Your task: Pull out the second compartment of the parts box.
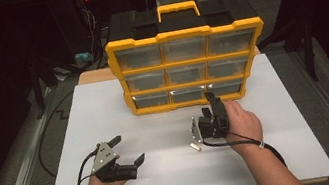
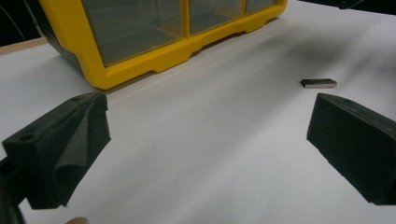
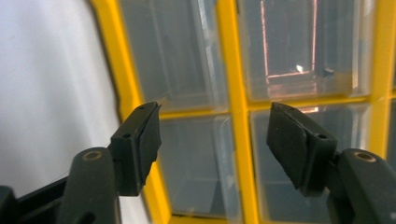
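A yellow and black organizer [image 1: 188,63] with clear drawers stands upright at the back of the white board [image 1: 105,112]. A small pale metal piece [image 1: 194,145] lies flat on the board in front of it. My right gripper [image 1: 209,104] is held on its side just in front of the bottom drawer row, open with nothing between its jaws. In the right gripper view the right gripper [image 3: 214,112] faces the clear drawers [image 3: 187,158] and a yellow divider. My left gripper [image 1: 129,149] rests wide open near the board's front left. In the left gripper view the left gripper [image 2: 208,102] frames bare board, with the piece [image 2: 318,83] beyond.
The organizer's yellow base [image 2: 140,51] sits ahead and to the left in the left gripper view. Cables [image 1: 51,142] trail off the board's left edge. Metal rails [image 1: 19,177] run along both sides of the table.
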### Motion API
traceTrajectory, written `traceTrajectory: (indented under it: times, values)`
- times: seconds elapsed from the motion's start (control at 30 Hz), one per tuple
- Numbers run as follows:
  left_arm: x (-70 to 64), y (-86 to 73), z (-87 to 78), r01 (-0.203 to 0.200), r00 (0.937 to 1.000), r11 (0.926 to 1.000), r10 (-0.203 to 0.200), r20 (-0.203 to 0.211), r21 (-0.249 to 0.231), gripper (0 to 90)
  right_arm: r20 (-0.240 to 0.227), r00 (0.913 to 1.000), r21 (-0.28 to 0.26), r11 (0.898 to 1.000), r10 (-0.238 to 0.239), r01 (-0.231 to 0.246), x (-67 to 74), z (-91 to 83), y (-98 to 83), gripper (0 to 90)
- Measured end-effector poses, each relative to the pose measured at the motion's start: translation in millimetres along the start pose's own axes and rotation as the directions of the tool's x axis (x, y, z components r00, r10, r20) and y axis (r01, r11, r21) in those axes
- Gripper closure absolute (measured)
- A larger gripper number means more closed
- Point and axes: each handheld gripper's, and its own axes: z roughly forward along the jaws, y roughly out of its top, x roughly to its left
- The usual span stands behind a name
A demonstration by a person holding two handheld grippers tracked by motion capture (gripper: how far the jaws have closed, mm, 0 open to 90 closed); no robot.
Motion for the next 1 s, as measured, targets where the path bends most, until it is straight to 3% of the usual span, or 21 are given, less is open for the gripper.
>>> traceTrajectory:
  times: [0.17, 0.2, 0.33, 0.43, 0.47, 0.57, 1.0]
  values:
    - [-0.5, 0.9, 0.9, 0.0, 1.0, 1.0, 0.0, 0.003, 0.002, 0.2, 0.02, 0.9998, 0.005, 1.0, 0.004, -0.005, -12.6, 1.7, 5.5, 40.0]
    - [-0.3, 1.2, 0.9, 0.004, 1.0, 1.0, -0.004, 0.003, 0.002, 0.1, 0.021, 0.9995, 0.003, 1.0, 0.025, -0.025, -14.1, 2.4, 6.2, 40.5]
    - [0.0, 1.2, 1.4, 0.008, 1.0, 1.0, -0.008, 0.006, 0.001, 0.2, 0.05, 0.9987, -0.003, 1.0, -0.002, 0.002, -26.6, 2.8, 11.8, 43.3]
    - [0.0, 1.1, 1.3, 0.003, 1.0, 1.0, -0.003, 0.006, 0.0, 0.2, 0.061, 0.9979, -0.008, 1.0, 0.021, -0.021, -30.6, 4.1, 15.4, 43.8]
    - [0.4, 1.0, 1.1, 0.001, 1.0, 1.0, -0.001, 0.006, -0.001, 0.2, 0.071, 0.9975, -0.01, 1.0, -0.001, 0.002, -34.4, 4.1, 17.2, 44.1]
    - [1.9, 0.8, 0.9, 0.004, 1.0, 1.0, -0.004, 0.007, 0.001, 0.2, 0.085, 0.9961, -0.02, 1.0, 0.022, -0.021, -41.0, 4.4, 21.1, 45.8]
    - [1.1, 0.9, 1.3, 0.002, 1.0, 1.0, -0.002, 0.004, -0.006, 0.2, 0.171, 0.984, -0.083, 0.996, 0.05, -0.036, -78.3, 6.8, 40.4, 57.1]
